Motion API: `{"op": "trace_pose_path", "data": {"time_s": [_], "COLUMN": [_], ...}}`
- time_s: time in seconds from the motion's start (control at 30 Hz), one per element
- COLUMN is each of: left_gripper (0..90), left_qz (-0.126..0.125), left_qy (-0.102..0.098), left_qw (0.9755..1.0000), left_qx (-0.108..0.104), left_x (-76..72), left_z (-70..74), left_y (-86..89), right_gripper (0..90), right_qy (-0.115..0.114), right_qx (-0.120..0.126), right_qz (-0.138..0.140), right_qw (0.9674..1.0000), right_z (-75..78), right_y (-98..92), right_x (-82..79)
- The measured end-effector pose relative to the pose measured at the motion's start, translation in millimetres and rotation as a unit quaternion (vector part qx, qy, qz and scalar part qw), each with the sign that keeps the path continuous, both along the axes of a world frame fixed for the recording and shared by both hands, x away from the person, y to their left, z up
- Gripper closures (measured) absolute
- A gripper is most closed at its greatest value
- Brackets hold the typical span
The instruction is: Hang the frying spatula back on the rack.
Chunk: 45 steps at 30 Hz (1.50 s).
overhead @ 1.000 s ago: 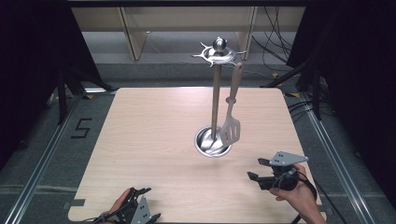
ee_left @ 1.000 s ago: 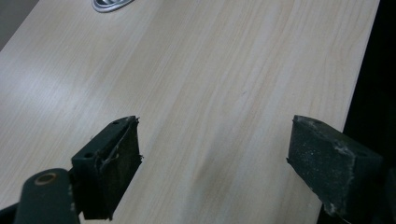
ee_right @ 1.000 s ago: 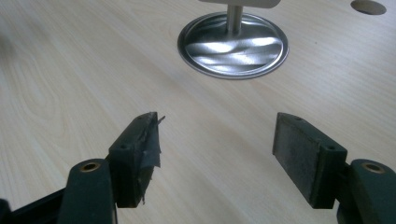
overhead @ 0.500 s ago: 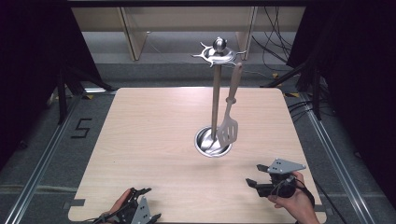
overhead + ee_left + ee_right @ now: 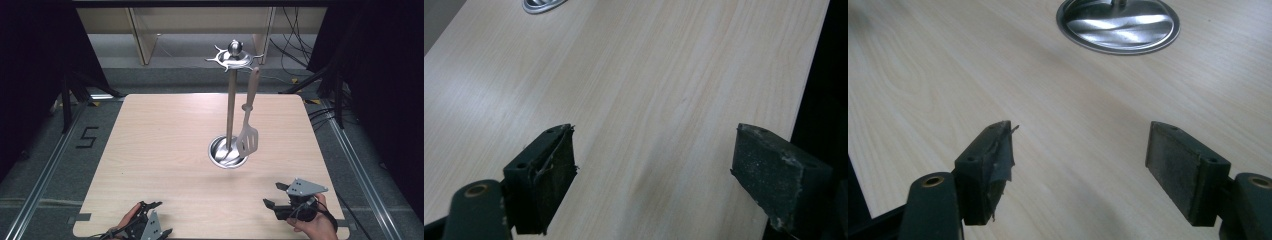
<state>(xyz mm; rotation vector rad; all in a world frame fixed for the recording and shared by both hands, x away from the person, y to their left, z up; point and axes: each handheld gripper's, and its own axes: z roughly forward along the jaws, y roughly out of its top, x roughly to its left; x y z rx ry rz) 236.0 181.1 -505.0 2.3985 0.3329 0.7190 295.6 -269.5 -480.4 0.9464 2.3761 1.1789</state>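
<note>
While both hands sit low at the near tabletop (image 5: 150,150) edge, left tool (image 5: 152,232) and right tool (image 5: 272,200) gape empty, right's jaws just widened. Slotted spatula (image 5: 248,135) hangs on the utensil stand (image 5: 231,100), well apart.

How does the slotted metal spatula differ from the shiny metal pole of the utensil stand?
The slotted metal spatula hangs from the stand's top ring, tilted, off the table; the shiny metal pole stands upright from the round base. The spatula ends in a flat slotted blade; the pole is a thin rod topped by a ball. Both are silvery metal.
</note>
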Motion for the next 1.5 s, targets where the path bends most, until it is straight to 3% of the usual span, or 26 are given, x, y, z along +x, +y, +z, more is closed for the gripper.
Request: {"op": "trace_pose_path", "data": {"time_s": [0.03, 0.17, 0.3, 0.33, 0.37, 0.57, 0.6, 0.7, 0.73, 0.8, 0.83, 0.9, 1.0, 1.5], "left_gripper": [16.6, 16.2, 16.2, 16.2, 16.2, 16.1, 16.1, 16.1, 16.1, 16.1, 16.0, 16.0, 16.0, 16.0], "left_qz": [0.000, 0.005, 0.004, 0.005, 0.007, 0.004, 0.014, 0.005, 0.004, 0.005, 0.006, 0.005, 0.004, 0.002], "left_qy": [0.000, -0.008, -0.002, -0.003, -0.009, -0.004, -0.020, -0.004, -0.007, -0.006, -0.002, 0.002, 0.001, 0.001], "left_qw": [1.0000, 0.9999, 1.0000, 1.0000, 0.9999, 1.0000, 0.9997, 1.0000, 1.0000, 1.0000, 1.0000, 1.0000, 1.0000, 1.0000], "left_qx": [0.000, -0.003, -0.001, -0.004, -0.007, 0.001, -0.006, -0.002, -0.004, -0.003, -0.005, -0.004, -0.003, -0.005], "left_x": [-0.1, -0.1, -0.1, -0.1, -0.2, 0.5, 0.1, 0.1, -0.2, 0.2, -0.1, -0.5, -0.6, -0.7], "left_z": [0.0, 0.2, 0.5, 0.2, -0.6, 0.5, -2.0, 0.2, -0.2, -0.1, -0.5, -0.7, -0.4, -0.7], "left_y": [0.1, 0.5, 0.8, 0.5, 0.1, 0.7, -0.7, 0.4, 0.3, 0.3, 0.3, 0.1, 0.0, -0.3], "right_gripper": [28.0, 27.0, 26.2, 26.1, 26.0, 25.2, 25.2, 24.9, 24.9, 24.7, 24.6, 24.2, 23.9, 23.5], "right_qy": [0.016, 0.000, 0.003, 0.013, -0.002, 0.008, 0.009, 0.004, 0.021, 0.004, 0.012, 0.007, 0.015, 0.014], "right_qx": [0.006, 0.003, 0.002, 0.007, 0.003, 0.003, 0.003, -0.001, 0.008, -0.003, -0.006, -0.014, -0.016, -0.030], "right_qz": [-0.002, 0.000, -0.004, -0.010, -0.004, -0.005, -0.012, -0.010, -0.019, -0.008, -0.007, -0.002, 0.003, 0.014], "right_qw": [0.9998, 1.0000, 1.0000, 0.9998, 1.0000, 1.0000, 0.9999, 0.9999, 0.9996, 1.0000, 0.9999, 0.9999, 0.9997, 0.9993], "right_z": [-0.5, -3.2, -3.5, -3.7, -4.1, -6.7, -7.1, -8.4, -8.4, -9.7, -9.8, -11.1, -13.2, -16.8], "right_y": [1.2, 0.3, 0.1, 1.0, -0.4, -1.9, -2.0, -2.7, -1.0, -2.6, -2.3, -2.3, -1.5, 1.5], "right_x": [-3.3, -6.9, -10.6, -13.0, -11.9, -16.4, -17.6, -18.8, -22.2, -21.3, -22.9, -23.8, -25.8, -29.1]}}
